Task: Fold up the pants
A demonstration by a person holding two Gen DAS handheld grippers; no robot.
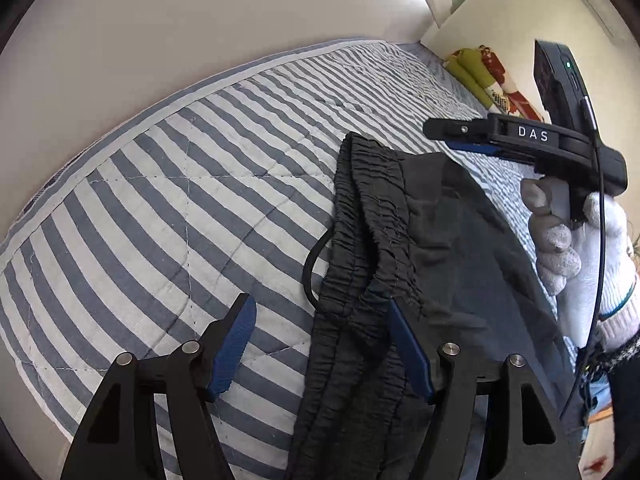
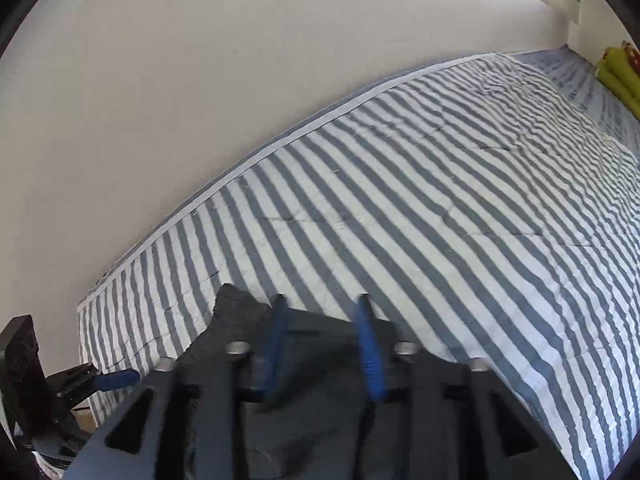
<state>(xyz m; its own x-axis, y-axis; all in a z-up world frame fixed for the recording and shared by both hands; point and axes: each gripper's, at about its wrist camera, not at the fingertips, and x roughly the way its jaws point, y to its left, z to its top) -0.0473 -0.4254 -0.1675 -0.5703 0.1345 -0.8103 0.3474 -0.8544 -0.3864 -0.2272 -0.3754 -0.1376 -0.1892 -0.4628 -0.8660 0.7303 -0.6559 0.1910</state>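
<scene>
Black pants [image 1: 420,240] lie folded lengthwise on a striped quilt, elastic waistband [image 1: 360,208] toward the left, with a drawstring loop [image 1: 310,276] poking out. My left gripper [image 1: 320,320] hangs over the waistband's near end, open; its right finger is above the fabric, its left above bare quilt. My right gripper [image 1: 452,136], held by a white-gloved hand [image 1: 572,248], hovers above the far side of the pants. In the right wrist view, which is blurred, my right gripper [image 2: 322,320] stands open over the pants [image 2: 236,312], nothing pinched. The left gripper [image 2: 104,380] shows at the lower left.
The blue-and-white striped quilt [image 1: 160,200] covers a bed set against a pale wall [image 1: 200,20]. Yellow-green and red pillows [image 1: 484,76] lie at the far right end. Bare quilt [image 2: 440,200] stretches beyond the pants.
</scene>
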